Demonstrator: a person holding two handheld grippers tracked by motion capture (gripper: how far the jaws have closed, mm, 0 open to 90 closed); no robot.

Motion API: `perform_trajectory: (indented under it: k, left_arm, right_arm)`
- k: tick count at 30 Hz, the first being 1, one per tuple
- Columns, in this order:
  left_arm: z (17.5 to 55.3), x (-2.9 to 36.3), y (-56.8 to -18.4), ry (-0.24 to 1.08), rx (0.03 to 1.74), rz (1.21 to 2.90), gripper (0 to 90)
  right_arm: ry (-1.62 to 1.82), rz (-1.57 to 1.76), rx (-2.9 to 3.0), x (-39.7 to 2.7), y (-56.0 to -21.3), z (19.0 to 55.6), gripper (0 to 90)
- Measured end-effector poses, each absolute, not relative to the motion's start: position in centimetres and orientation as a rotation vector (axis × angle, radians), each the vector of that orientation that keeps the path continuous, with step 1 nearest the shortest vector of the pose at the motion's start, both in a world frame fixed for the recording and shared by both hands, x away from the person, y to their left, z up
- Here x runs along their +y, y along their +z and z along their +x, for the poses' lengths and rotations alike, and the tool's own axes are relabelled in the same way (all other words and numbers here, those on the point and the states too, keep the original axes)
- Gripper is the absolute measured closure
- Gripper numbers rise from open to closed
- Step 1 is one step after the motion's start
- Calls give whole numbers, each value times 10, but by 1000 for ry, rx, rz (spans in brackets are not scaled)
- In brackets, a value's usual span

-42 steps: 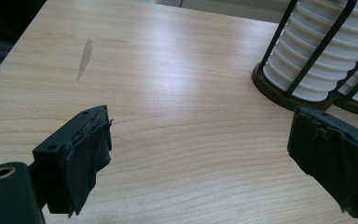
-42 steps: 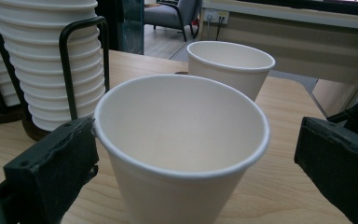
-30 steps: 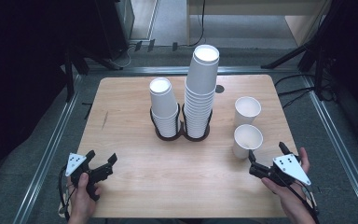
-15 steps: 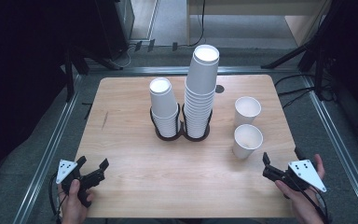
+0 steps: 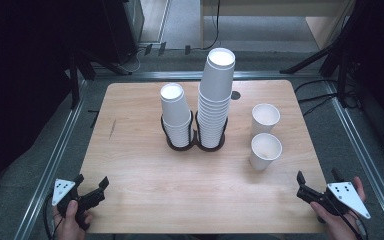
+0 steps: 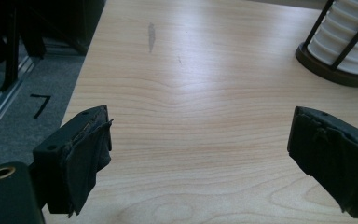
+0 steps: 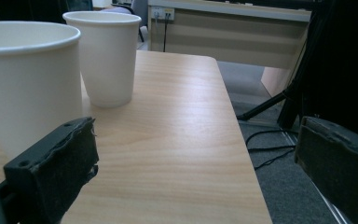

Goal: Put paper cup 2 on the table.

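Two stacks of white paper cups stand in a black wire holder point(image 5: 196, 146) at the table's middle: a short stack point(image 5: 176, 112) and a tall stack point(image 5: 215, 95). Right of them two loose cups stand upright, the far cup point(image 5: 265, 119) and the near cup point(image 5: 265, 151). My left gripper point(image 5: 92, 180) is at the near left corner, open and empty; its jaws point(image 6: 200, 154) frame bare wood, with the holder point(image 6: 328, 70) ahead. My right gripper point(image 5: 318, 175) hovers at the near right edge, open and empty point(image 7: 196, 154), with the near cup point(image 7: 28, 79) and far cup point(image 7: 105, 56) ahead on its left.
The wooden table point(image 5: 180, 195) is ringed by metal rails point(image 5: 55, 160). A small dark hole point(image 5: 236, 95) lies behind the tall stack. Dark stand legs point(image 5: 325, 55) and cables point(image 5: 325, 97) sit on the floor beyond the right edge.
Both hands have drawn back toward the near edge and outward, the left toward the left corner, the right toward the right edge. The jaws stay open and the cups have not moved.
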State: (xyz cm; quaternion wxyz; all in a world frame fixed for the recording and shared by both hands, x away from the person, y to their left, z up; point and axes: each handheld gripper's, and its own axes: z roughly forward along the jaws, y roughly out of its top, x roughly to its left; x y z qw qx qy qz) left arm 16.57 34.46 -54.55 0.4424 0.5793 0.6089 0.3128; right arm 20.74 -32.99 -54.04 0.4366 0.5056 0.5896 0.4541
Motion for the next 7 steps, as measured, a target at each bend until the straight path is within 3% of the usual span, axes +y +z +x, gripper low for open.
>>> perform_trajectory:
  k: [7]
  left_arm:
    - [170, 339, -547, 763, 1506, 1455, 62]
  right_arm:
    - [1146, 1264, 1460, -332, -539, 201, 0]
